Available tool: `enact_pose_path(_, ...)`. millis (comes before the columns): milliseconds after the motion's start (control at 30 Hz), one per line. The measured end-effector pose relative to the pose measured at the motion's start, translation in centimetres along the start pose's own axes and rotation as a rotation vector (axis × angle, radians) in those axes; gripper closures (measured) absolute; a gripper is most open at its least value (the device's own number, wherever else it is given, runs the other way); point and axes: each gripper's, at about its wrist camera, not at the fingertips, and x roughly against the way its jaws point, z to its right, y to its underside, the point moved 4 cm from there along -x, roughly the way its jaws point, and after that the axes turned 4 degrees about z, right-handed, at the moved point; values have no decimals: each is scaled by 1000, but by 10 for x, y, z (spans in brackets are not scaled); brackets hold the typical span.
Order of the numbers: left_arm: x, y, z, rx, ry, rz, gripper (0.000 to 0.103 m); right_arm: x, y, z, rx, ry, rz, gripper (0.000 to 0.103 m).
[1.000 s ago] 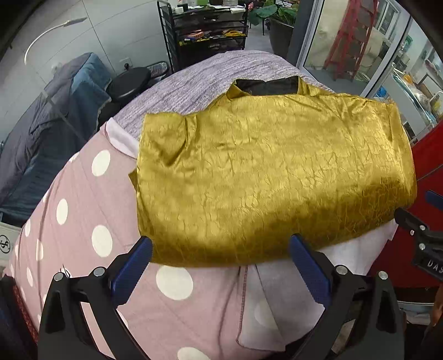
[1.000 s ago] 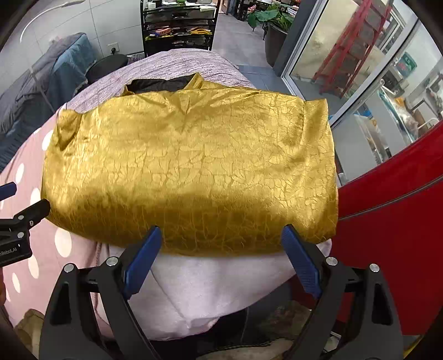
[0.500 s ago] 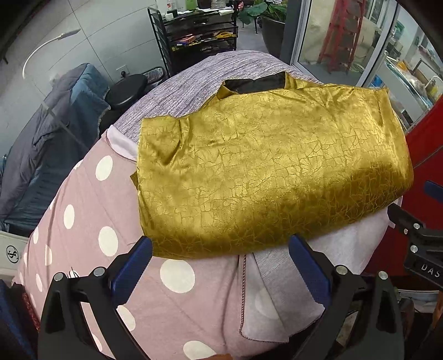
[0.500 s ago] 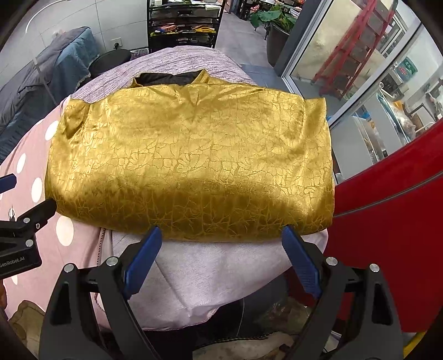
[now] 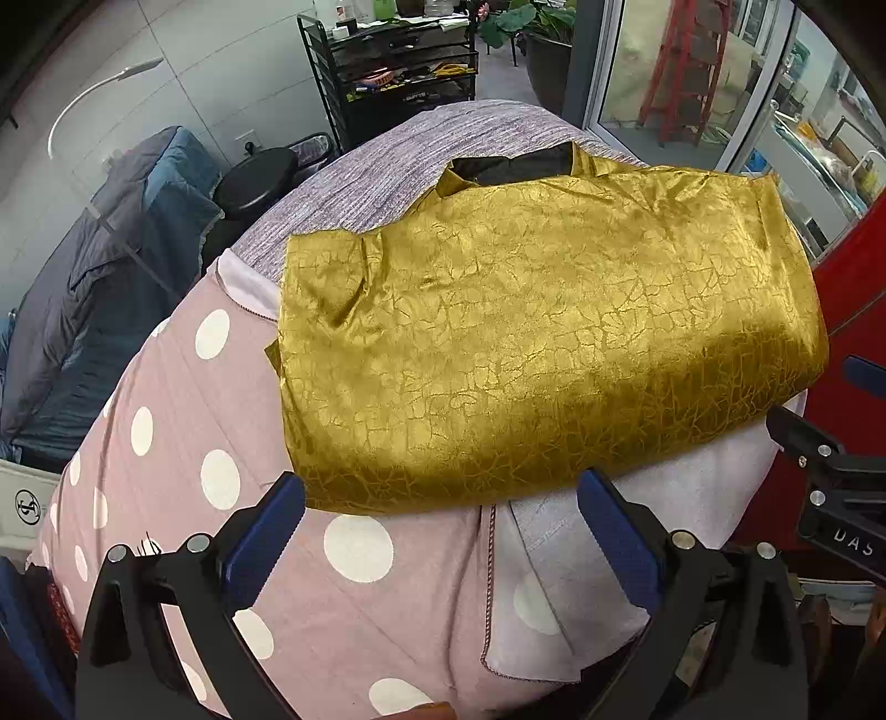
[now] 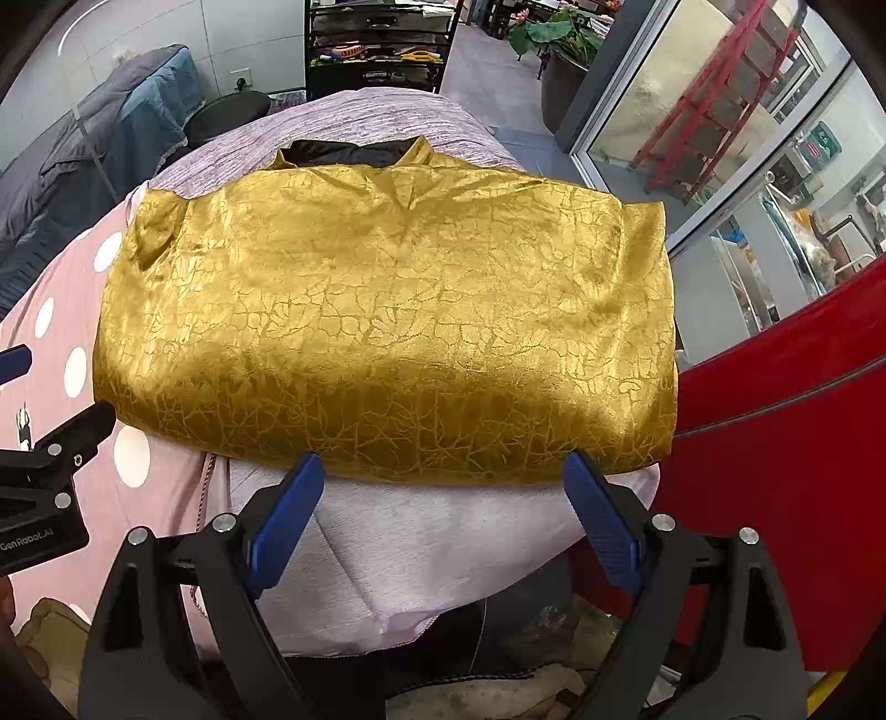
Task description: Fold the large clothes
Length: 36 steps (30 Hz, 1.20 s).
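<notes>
On the padded work surface: gold garment (image 5: 531,354) (image 6: 387,327), folded into a wide rectangle, crackle-patterned and shiny. Black lining (image 5: 515,166) (image 6: 346,152) showing at the collar on the far edge. Near edge a smooth rounded fold; left end slightly rumpled with a small tuck at the far corner.

Under the garment: pink polka-dot sheet (image 5: 183,421) (image 6: 61,310) to the left, pale plain cloth (image 5: 692,487) (image 6: 421,548) at the near right, striped grey-mauve cover (image 5: 387,166) (image 6: 382,119) at the far side. Garment overlapping all three.

Left gripper (image 5: 443,531): spread wide, blue fingers (image 5: 266,537) apart, holding nothing. Tips just short of the garment's near edge, left tip close to its near-left corner; contact with the fabric unclear.

Right gripper (image 6: 443,509): also spread wide, blue fingers (image 6: 603,520) apart, empty. Tips right at the near folded edge, toward the garment's right half; touching or just beside, cannot tell.

Each gripper partly in the other's view, at the frame edge, level with the near edge of the garment.

Beyond: black wire shelf rack (image 5: 393,66) (image 6: 376,44), dark blue bedding (image 5: 111,266) (image 6: 83,138) at far left, potted plant (image 5: 531,33) (image 6: 559,39), glass doors with a red ladder (image 5: 681,72) (image 6: 720,105) outside. Red panel (image 6: 775,471) along the right side.
</notes>
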Motion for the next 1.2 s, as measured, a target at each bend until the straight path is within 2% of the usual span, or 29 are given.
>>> enact_pose_path(1200,-5,3,1,-9,6,-25,6,-4,0,9,-17,39,-9,16)
